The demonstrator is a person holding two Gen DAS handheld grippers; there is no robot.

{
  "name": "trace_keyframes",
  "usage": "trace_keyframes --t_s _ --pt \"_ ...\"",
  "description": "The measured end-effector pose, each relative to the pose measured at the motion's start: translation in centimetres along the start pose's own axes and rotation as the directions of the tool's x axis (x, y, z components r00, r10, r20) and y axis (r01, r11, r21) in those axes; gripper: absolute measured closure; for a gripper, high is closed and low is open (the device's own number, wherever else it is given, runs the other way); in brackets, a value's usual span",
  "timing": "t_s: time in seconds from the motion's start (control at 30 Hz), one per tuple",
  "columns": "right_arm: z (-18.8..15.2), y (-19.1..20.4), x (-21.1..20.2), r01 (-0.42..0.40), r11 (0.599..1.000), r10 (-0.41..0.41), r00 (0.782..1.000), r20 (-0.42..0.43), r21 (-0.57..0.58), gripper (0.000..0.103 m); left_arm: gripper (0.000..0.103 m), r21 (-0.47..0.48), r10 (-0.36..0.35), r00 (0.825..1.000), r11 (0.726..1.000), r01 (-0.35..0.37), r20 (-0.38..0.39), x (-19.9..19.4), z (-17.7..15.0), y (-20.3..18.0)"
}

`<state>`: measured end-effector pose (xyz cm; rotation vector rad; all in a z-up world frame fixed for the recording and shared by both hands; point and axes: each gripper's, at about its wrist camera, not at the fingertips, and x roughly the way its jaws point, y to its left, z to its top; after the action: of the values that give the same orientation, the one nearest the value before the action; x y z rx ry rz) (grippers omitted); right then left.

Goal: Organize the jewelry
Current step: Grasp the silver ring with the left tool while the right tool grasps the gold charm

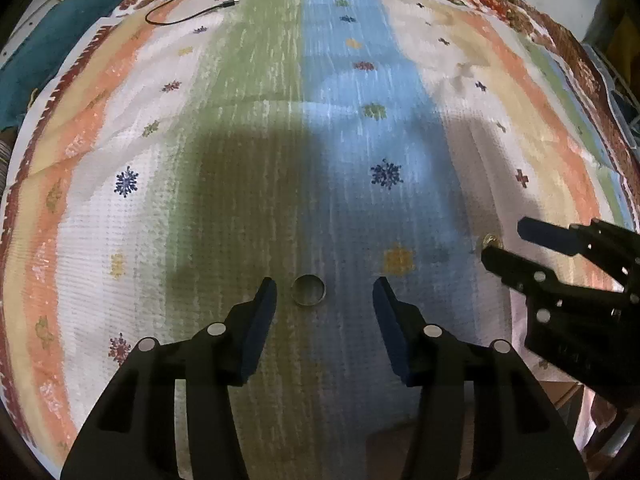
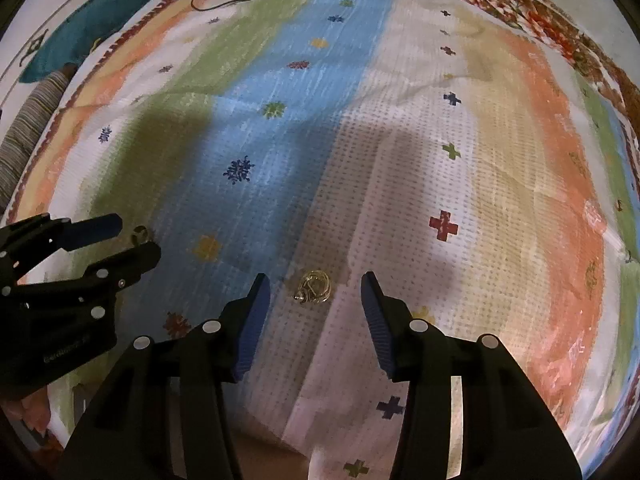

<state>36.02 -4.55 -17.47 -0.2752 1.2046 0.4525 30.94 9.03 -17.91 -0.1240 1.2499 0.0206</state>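
Ring (image 1: pixel 308 289) between parted left hand-held gripper (image 1: pixel 324 286) fingers, untouched, chain (image 2: pixel 314 287) between parted right hand-held gripper (image 2: pixel 315 282) fingers

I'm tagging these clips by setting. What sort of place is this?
Probably a home, likely a bed: a striped, patterned bedspread covers everything, a teal cushion sits at its edge, and a charging cable lies loose on it.

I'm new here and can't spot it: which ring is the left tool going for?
Find the striped cloth, where green meets blue. There the ring lies between the left gripper fingers: a plain round band, unlike the tangled gold piece.
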Motion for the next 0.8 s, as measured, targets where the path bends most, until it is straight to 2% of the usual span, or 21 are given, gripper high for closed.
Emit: trace_keyframes --t_s 0.13,0.23,0.33,0.4,0.5,0.6,0.63,0.8 --pt "0.3 0.0 0.4 0.005 1.0 -0.005 1.0 -0.012 0.001 0.061 0.066 -0.006 0.0 1.0 1.0 0.0 -0.019 0.5 -0.1 0.2" --pt "0.3 0.1 1.1 0.011 1.0 -0.011 0.999 -0.037 0.0 0.067 0.073 -0.004 0.01 0.999 1.0 -0.01 -0.032 0.9 -0.1 0.2" --pt "0.2 0.1 1.3 0.019 1.0 -0.019 0.999 -0.035 -0.006 0.069 0.074 0.014 0.019 0.999 1.0 -0.019 -0.029 1.2 -0.2 0.1" --pt "0.3 -0.1 1.2 0.023 1.0 -0.023 0.999 -0.029 0.001 0.077 0.074 0.01 0.014 1.0 1.0 -0.014 -0.027 1.2 0.0 0.1" --pt "0.3 -0.3 1.3 0.02 1.0 -0.02 0.999 -0.028 0.008 0.08 0.074 0.006 0.011 1.0 1.0 -0.011 -0.022 1.3 0.2 0.3" --pt "0.0 -0.3 1.3 0.03 1.0 -0.03 0.999 -0.023 0.002 0.084 0.08 0.012 0.023 1.0 1.0 -0.023 -0.02 1.4 0.2 0.3" --pt "0.0 -0.3 1.2 0.028 1.0 -0.028 0.999 -0.022 0.004 0.085 0.084 0.018 0.032 0.999 0.999 -0.031 -0.018 1.3 0.2 0.4" --pt "0.0 -0.4 1.2 0.033 0.999 -0.033 0.999 -0.019 -0.003 0.085 0.084 0.023 0.028 1.0 0.999 -0.028 -0.007 1.2 0.0 0.7"
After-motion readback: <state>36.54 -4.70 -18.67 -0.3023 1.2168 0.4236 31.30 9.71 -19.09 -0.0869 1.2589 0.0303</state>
